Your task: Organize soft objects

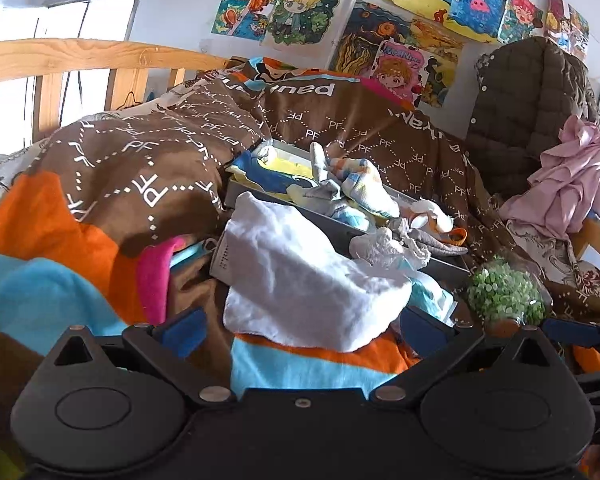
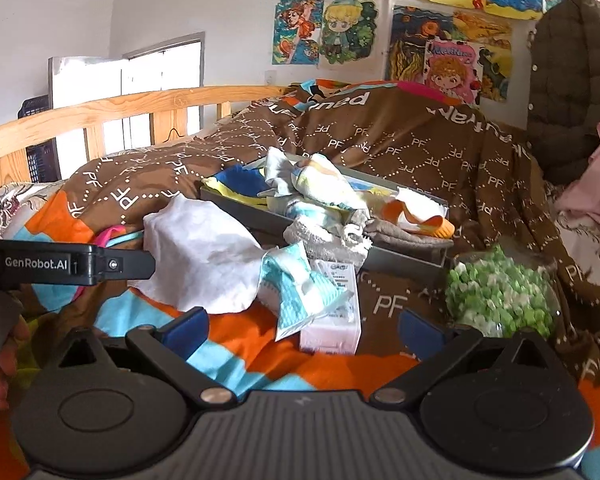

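Note:
A white fluffy cloth [image 1: 300, 280] lies crumpled on the blanket, its lower edge hanging between the wide-apart fingers of my left gripper [image 1: 303, 330], which is open. Behind it, a grey tray [image 1: 340, 232] holds small patterned socks [image 1: 364, 188] and other cloths. My right gripper [image 2: 303, 330] is open too, just short of a white box [image 2: 332, 320] draped with a teal-and-white cloth [image 2: 296, 292]. In the right wrist view the white cloth [image 2: 200, 256] sits to the left, the tray [image 2: 400, 258] behind. A green-and-white bobbled soft thing [image 2: 500, 296] lies at the right.
A brown blanket [image 1: 148, 152] with orange and blue patches covers the bed. A wooden bed rail [image 2: 112, 112] runs along the left. A brown quilted jacket [image 1: 532, 112] and a pink garment [image 1: 572, 176] hang at the right. Drawings cover the wall. A person's hand [image 2: 4, 360] shows at left.

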A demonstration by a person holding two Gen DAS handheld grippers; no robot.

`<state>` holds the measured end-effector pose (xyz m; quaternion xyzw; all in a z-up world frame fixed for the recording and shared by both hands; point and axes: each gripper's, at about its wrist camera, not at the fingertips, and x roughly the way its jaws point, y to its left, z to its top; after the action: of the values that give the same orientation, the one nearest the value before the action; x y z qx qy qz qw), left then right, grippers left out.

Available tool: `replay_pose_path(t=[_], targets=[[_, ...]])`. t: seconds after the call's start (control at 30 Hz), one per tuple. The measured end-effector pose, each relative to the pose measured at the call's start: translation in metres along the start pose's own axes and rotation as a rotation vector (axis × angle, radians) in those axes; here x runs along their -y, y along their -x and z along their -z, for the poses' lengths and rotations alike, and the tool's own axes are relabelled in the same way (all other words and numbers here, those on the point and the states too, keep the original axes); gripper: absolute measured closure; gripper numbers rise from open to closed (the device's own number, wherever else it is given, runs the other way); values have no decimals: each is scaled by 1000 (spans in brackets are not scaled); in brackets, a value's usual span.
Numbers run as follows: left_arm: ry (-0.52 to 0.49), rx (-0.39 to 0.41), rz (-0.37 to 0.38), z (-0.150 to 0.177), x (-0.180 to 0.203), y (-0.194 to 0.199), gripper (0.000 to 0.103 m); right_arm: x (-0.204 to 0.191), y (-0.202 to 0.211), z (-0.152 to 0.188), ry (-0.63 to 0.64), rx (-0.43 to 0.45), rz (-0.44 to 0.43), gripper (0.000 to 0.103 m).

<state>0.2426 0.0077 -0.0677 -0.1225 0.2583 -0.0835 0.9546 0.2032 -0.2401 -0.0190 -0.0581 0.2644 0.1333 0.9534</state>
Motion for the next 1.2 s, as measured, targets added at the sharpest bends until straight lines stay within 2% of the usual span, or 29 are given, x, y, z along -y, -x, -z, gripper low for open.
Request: replay_pose_path(t=[0.37, 0.57, 0.8, 1.03, 1.2], targets=[[45, 3, -9, -9, 5, -25, 1, 18, -34, 3, -14, -9, -2, 0], [96, -21, -22, -9, 7, -37, 1, 29, -45, 4, -43, 22, -30, 0], [88, -41, -24, -8, 15, -50, 1, 25, -60, 6, 15, 50, -68, 0], [221, -68, 11, -10, 8, -64, 1, 19, -73, 10, 48, 44, -73, 0], [276, -67, 25, -9, 4, -73, 7, 17, -79, 13, 65, 34, -64, 0]])
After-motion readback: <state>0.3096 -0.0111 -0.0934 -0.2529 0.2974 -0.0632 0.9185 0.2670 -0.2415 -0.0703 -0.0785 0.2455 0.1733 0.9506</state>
